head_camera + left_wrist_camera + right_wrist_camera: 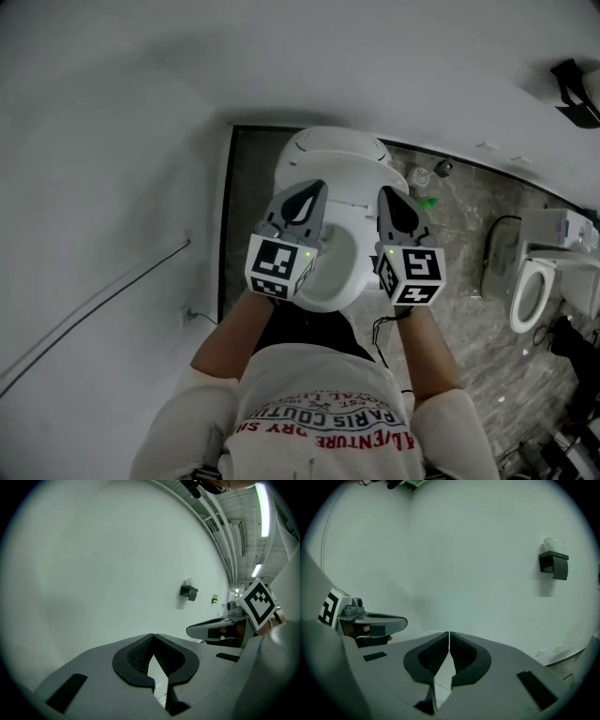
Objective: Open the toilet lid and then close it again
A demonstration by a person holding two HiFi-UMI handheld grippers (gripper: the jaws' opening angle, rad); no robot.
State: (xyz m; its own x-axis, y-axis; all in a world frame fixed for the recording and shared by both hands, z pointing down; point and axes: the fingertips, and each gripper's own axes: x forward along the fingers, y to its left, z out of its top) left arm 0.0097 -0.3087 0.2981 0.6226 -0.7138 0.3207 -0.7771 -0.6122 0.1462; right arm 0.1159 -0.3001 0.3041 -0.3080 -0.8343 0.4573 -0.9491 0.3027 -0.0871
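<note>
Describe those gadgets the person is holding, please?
The left gripper and right gripper are grey wedges with black ribbed pads around a teardrop hollow. Each carries a white cube of black square markers with a small green light. The person wears long white sleeves.

The head view looks steeply down onto the toilet [333, 155]. Both gripper views face the white wall [103, 564] side by side, sharing its black holder [553, 565].

Toilet [337, 155] on dark mottled floor [461, 251]
</note>
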